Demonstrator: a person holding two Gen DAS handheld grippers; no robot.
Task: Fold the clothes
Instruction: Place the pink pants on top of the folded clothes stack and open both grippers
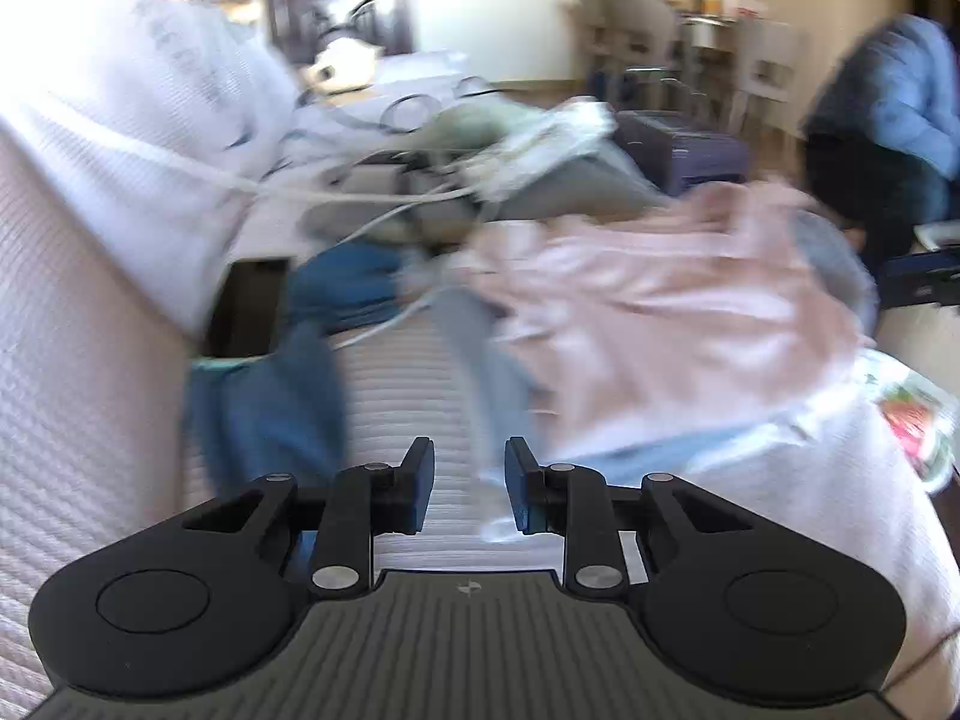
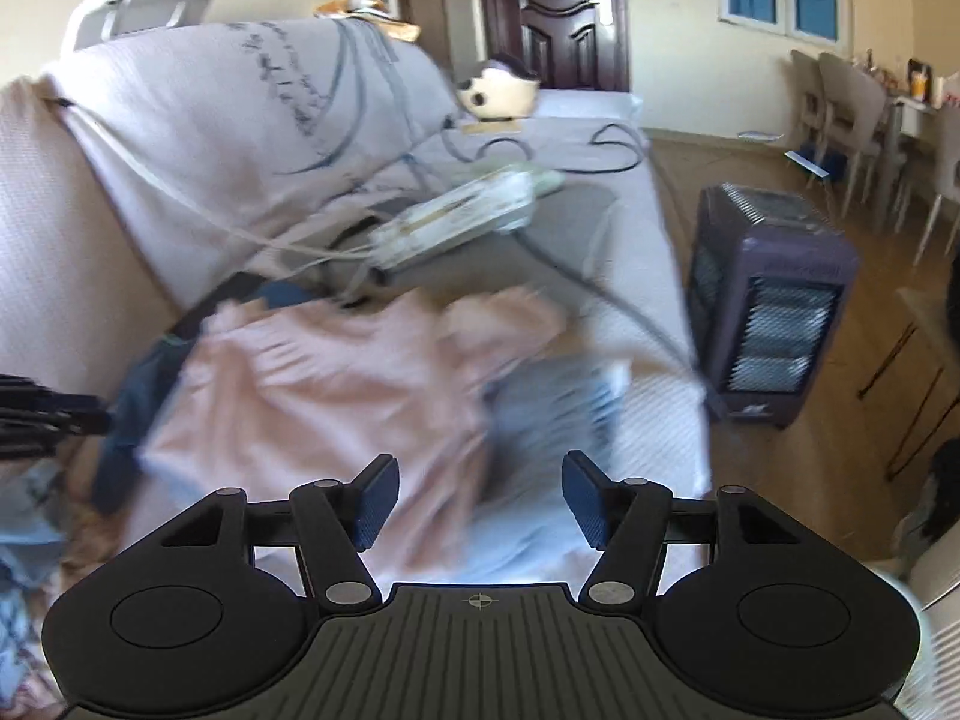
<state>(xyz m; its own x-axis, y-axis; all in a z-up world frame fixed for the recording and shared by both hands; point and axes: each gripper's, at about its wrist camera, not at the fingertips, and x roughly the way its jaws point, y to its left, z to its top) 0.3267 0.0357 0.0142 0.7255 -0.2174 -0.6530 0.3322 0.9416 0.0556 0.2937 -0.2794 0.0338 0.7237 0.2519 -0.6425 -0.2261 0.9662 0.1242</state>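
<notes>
Both your grippers, left gripper (image 1: 463, 483) and right gripper (image 2: 477, 501), have jaws open and empty; the pink garment (image 2: 312, 384) lies crumpled, so you may pinch several layers.

left claw (image 1: 469, 489) | black linkages, blue pads, silver rivets, ribbed base

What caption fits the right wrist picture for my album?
Open right claw hovering over a pink garment on the sofa, with a heater beside it.

My right gripper (image 2: 477, 495) hangs open over a pink garment (image 2: 312, 384) on the sofa (image 2: 72, 228); heater (image 2: 771, 306) stands right.
</notes>
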